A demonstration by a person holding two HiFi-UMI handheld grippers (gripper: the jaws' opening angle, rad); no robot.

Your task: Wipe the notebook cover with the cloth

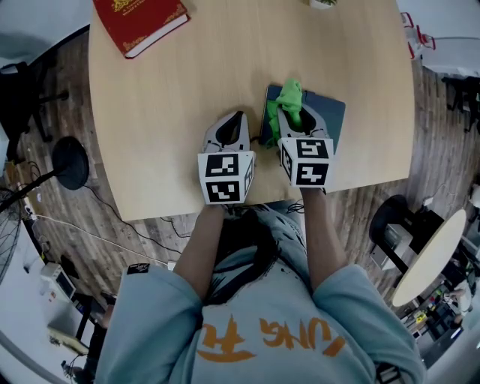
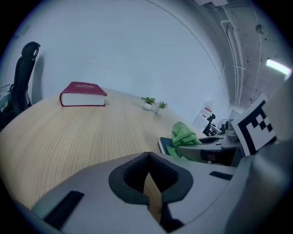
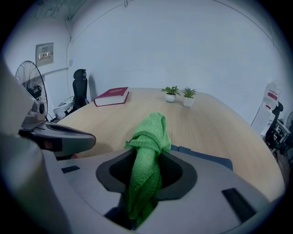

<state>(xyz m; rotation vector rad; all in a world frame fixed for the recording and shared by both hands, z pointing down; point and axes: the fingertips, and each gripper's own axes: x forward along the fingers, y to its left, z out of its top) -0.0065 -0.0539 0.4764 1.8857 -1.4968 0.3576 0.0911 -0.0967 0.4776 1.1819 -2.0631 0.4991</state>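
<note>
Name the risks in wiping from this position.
1. The shut left gripper sits beside the dark blue notebook, not on it, so a stroke may slide the notebook across the wooden table.
2. The green cloth is bunched narrow in the right gripper, so its hard jaws might rub the cover instead.

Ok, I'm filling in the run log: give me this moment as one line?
right gripper: shut on cloth, over notebook | left gripper: shut, empty, beside notebook | red book: far table corner

Gold print on the red book point(image 1: 140, 22) is unreadably small.
</note>
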